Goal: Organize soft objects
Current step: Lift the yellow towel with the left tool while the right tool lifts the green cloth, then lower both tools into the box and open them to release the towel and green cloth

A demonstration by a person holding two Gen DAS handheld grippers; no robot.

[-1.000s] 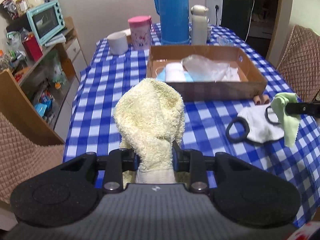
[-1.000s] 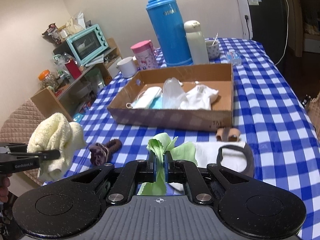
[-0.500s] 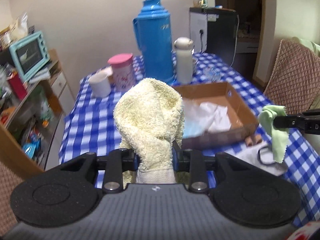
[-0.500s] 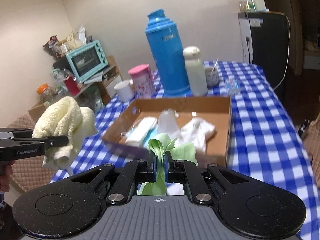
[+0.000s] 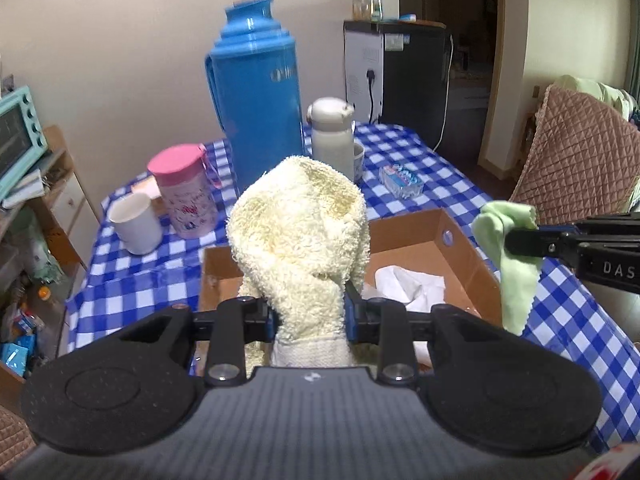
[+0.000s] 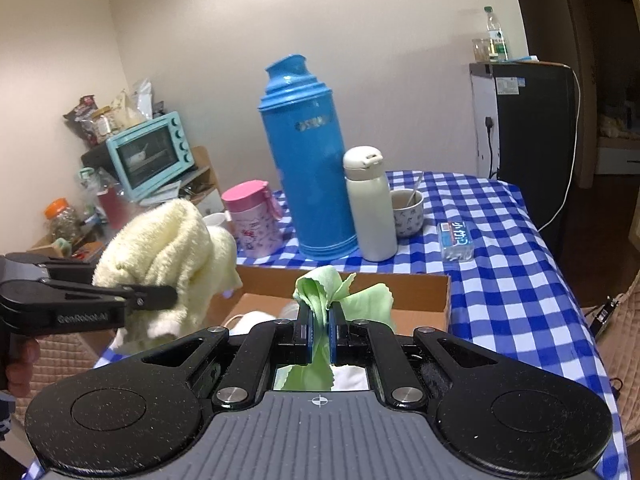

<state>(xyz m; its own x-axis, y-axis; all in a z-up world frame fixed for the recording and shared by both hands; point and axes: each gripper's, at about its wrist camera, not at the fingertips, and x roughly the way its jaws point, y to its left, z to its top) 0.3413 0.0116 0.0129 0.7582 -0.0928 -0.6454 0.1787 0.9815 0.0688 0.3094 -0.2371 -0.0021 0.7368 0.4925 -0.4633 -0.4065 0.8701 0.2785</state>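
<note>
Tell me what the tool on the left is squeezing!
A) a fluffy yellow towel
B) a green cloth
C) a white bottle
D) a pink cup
A: the left tool is pinched shut on the fluffy yellow towel, which bulges up between its fingers, while the green cloth is held by the right tool.

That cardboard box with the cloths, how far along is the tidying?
Partly done. The cardboard box already holds some white soft things. In hand: the left tongs clamp a yellow towel and the right tongs pinch a green cloth, both held up near the box. Left: dropping both in. Whether more waits on the table is hidden.
</note>
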